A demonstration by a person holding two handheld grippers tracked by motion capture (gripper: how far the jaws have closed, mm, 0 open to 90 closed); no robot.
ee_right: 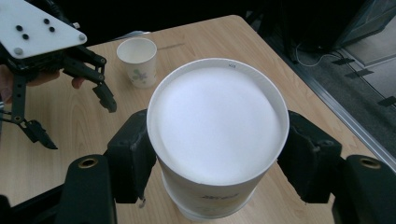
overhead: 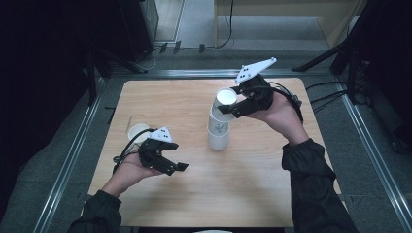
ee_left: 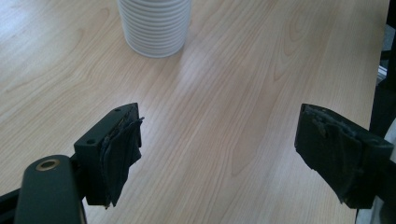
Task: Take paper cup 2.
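A stack of white paper cups stands upright near the middle of the wooden table. My right gripper is shut on the top cup, one pad on each side just under its rim. That cup leans a little and still sits over the stack. In the right gripper view the held cup has its open mouth facing the camera, with the cup beneath just under it. My left gripper is open at the left, holding nothing and pointing toward the stack. Its view shows the stack's ribbed base.
A single paper cup with a green print stands upright at the table's left, just behind my left hand, and appears as a paper cup in the right gripper view. Metal rails run along the table's sides.
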